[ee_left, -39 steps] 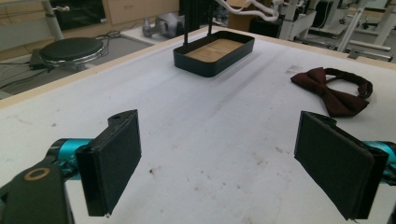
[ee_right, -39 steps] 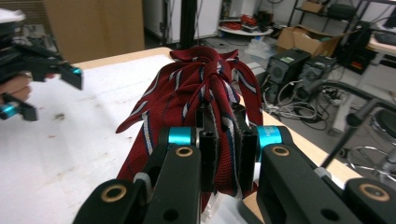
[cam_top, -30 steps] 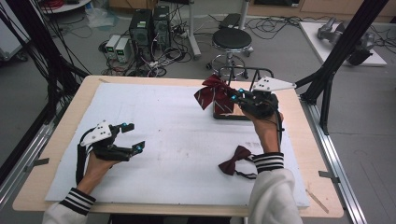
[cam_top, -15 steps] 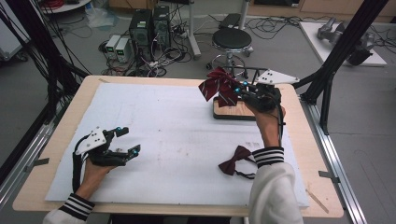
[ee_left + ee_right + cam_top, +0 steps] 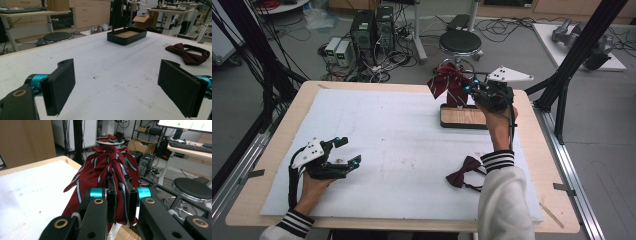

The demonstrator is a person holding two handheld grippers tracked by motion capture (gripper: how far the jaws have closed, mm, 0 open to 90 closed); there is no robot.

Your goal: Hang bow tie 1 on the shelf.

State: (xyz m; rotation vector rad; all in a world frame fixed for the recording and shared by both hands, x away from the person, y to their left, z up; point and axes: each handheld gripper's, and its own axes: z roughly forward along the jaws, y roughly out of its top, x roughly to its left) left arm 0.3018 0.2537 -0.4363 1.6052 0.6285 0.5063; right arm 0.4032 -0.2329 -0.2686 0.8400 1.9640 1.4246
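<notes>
My right gripper (image 5: pixel 469 89) is clamped shut on a striped red bow tie (image 5: pixel 448 83), holding it in the air above the tray (image 5: pixel 462 117) at the far right of the table (image 5: pixel 272 197). In the high view its wings spread left and right, so its long axis runs across the table, with the knot pinched between my jaws. My left gripper (image 5: pixel 346 151) rests near the left edge, jaws wide apart and empty. I count two bow ties: the striped one I hold and a plain dark red bow tie (image 5: pixel 464 172) lying flat by my right sleeve. One tray.
</notes>
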